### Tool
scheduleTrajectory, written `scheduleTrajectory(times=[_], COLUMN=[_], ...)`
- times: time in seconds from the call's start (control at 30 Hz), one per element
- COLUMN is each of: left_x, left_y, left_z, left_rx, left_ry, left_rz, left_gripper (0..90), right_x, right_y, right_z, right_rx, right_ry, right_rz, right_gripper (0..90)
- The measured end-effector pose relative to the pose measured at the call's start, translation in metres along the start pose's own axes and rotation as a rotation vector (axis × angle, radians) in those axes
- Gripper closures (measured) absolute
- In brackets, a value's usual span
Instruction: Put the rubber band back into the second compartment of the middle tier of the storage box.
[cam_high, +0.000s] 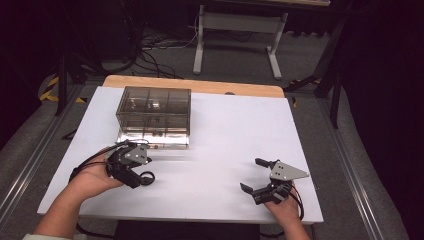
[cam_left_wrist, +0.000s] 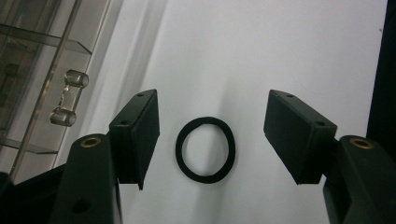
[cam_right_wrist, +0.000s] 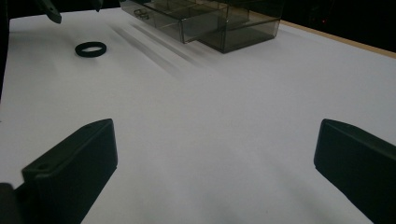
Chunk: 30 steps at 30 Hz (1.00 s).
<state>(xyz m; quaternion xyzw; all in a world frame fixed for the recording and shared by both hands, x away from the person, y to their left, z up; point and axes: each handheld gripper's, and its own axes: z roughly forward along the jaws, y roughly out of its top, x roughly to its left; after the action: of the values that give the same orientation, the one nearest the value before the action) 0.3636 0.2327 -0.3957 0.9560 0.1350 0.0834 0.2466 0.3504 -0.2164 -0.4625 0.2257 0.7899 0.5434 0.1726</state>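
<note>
- A small black rubber ring (cam_left_wrist: 205, 149) is seen lying flat on the white bench (cam_high: 215, 130), near its front left part, just in front of a smoky transparent plastic drawer box (cam_high: 154, 116).
- The left gripper (cam_left_wrist: 212, 135) is held over the ring; in the left gripper view the ring lies between the two black jaws, which stand partly open, with a clear gap on each side, and nothing is gripped.
- In the high view the ring (cam_high: 147, 178) is seen just beside the left gripper (cam_high: 131, 167), at its right edge.
- The bottom drawer (cam_right_wrist: 177, 21) of the box is pulled out toward the front; its clear handle (cam_left_wrist: 68, 98) is seen at the left of the left gripper view.
- The right gripper (cam_high: 260, 177) is held low over the bench's front right part, well apart from the ring and the box.
- Its jaws are spread wide and nothing is held between them; only bare white bench surface lies there.
</note>
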Motion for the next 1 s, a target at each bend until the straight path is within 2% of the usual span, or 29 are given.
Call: scheduleTrajectory(times=[0.53, 0.93, 1.0], left_x=[0.001, 0.000, 0.001], left_y=[-0.003, -0.006, -0.007], left_z=[0.010, 0.022, 0.026], left_rx=[0.045, 0.115, 0.144], left_ry=[-0.041, -0.078, -0.079], left_rz=[-0.002, 0.003, 0.002], left_gripper=[38.3, 42.2, 42.9], right_x=[0.000, 0.000, 0.000], right_y=[0.000, 0.000, 0.000], right_z=[0.000, 0.000, 0.000], right_rx=[0.000, -0.001, -0.001], right_ry=[0.000, -0.001, -0.001], right_rz=[-0.003, -0.006, -0.006], right_gripper=[0.0, 0.0, 0.0])
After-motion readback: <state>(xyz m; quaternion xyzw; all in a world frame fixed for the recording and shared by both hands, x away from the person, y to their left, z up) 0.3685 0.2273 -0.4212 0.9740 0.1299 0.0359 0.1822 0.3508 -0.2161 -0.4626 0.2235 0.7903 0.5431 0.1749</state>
